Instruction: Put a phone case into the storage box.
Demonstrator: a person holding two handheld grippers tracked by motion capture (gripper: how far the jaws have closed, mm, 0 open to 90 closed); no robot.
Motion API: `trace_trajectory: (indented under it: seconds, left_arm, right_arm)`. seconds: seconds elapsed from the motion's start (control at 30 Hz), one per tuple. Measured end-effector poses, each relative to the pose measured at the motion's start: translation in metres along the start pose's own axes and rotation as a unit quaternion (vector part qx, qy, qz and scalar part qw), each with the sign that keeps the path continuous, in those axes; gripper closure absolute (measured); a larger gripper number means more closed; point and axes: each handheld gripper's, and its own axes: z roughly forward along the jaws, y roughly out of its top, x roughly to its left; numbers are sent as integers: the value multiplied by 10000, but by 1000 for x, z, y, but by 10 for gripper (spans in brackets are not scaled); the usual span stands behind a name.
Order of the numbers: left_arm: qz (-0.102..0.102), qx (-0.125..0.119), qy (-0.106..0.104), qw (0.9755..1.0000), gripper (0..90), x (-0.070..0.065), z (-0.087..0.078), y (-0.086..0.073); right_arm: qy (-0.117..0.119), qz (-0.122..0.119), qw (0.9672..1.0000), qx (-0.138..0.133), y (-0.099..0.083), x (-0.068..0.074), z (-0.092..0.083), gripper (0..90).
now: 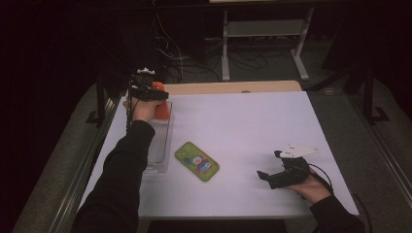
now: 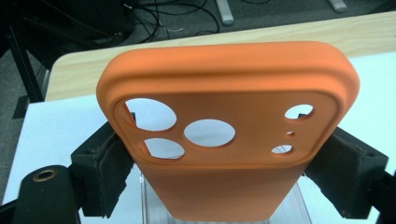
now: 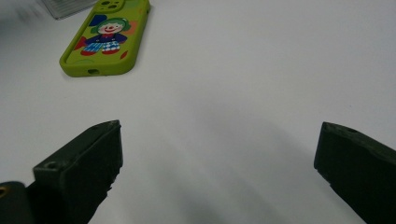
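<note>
**Orange case held over tray**

Nearest the camera, the right tool is rested on the white surface with its jaws spread and nothing between them. The green case lies flat at mid-surface. Farther off, the orange case is pinched upright by the left tool above the clear tray. With only the edges gripped, the soft case could be twisted or slipped, and the tray missed.

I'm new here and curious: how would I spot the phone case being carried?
Look to the white table, far left, above the clear tray. There the left gripper clamps an orange case by its sides. Unlike the green clown case lying flat, it is plain.
</note>
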Motion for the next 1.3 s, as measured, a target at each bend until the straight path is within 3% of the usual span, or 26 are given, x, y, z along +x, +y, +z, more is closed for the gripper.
trace_trajectory:
  seconds: [0.43,0.67,1.3]
  left_arm:
    - [71,166,205,9996,140,-4,13,-3]
    - [-27,46,350,9994,139,-4,18,-2]
    - [-113,79,405,9991,73,-3,26,-4]
  right_arm:
    - [17,4,10000,-4,1,1,0,3]
    - [22,12,10000,-16,1,0,-1,3]
    - [28,-5,10000,10,1,2,0,3]
